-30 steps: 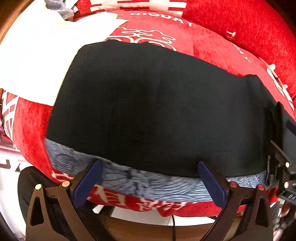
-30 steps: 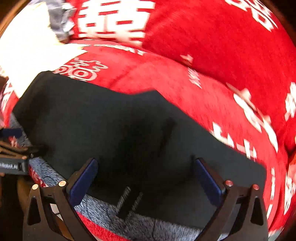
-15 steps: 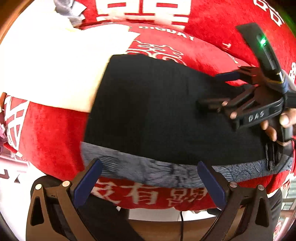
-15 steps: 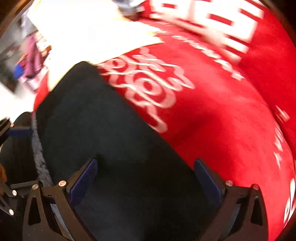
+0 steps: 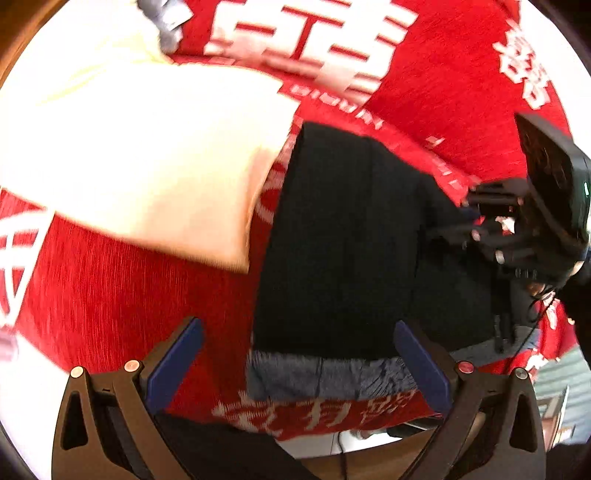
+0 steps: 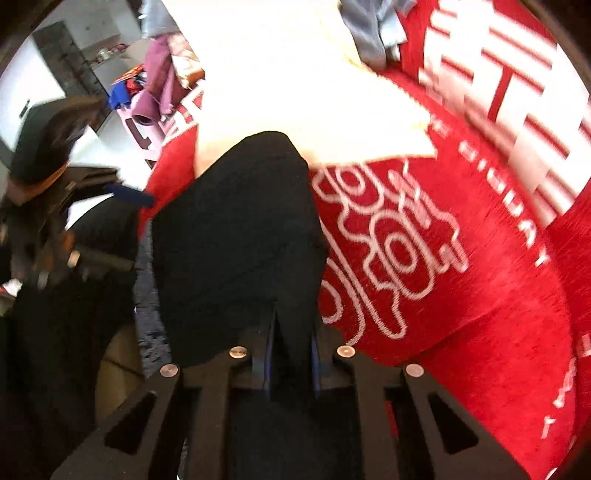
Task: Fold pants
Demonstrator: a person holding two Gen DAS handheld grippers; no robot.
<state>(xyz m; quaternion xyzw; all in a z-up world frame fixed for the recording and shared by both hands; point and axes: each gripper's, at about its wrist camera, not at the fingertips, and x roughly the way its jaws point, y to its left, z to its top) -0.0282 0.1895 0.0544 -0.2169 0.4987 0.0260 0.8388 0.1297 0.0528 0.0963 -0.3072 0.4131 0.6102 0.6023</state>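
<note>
The black pants (image 5: 343, 240) lie folded on a red cover with white lettering (image 5: 110, 288). A grey-blue patterned band (image 5: 325, 373) shows under their near edge. My left gripper (image 5: 295, 354) is open above that near edge, its right finger over the band and its left finger over red cloth. My right gripper (image 5: 517, 229) sits at the right end of the pants. In the right wrist view its jaws (image 6: 291, 332) are closing, with a ridge of the black pants (image 6: 236, 229) pinched between the pads.
A white cloth (image 5: 147, 166) lies left of the pants, touching their far corner (image 6: 295, 92). Grey clothing (image 6: 369, 33) is bunched at the back. Purple rolls and clutter (image 6: 155, 85) stand beyond the sofa's end. The left gripper (image 6: 74, 221) shows blurred at the left.
The right gripper rolled, moved to the pants' end and went from wide open to pinching the black cloth. The left gripper shifted left, so the pants now sit to its right.
</note>
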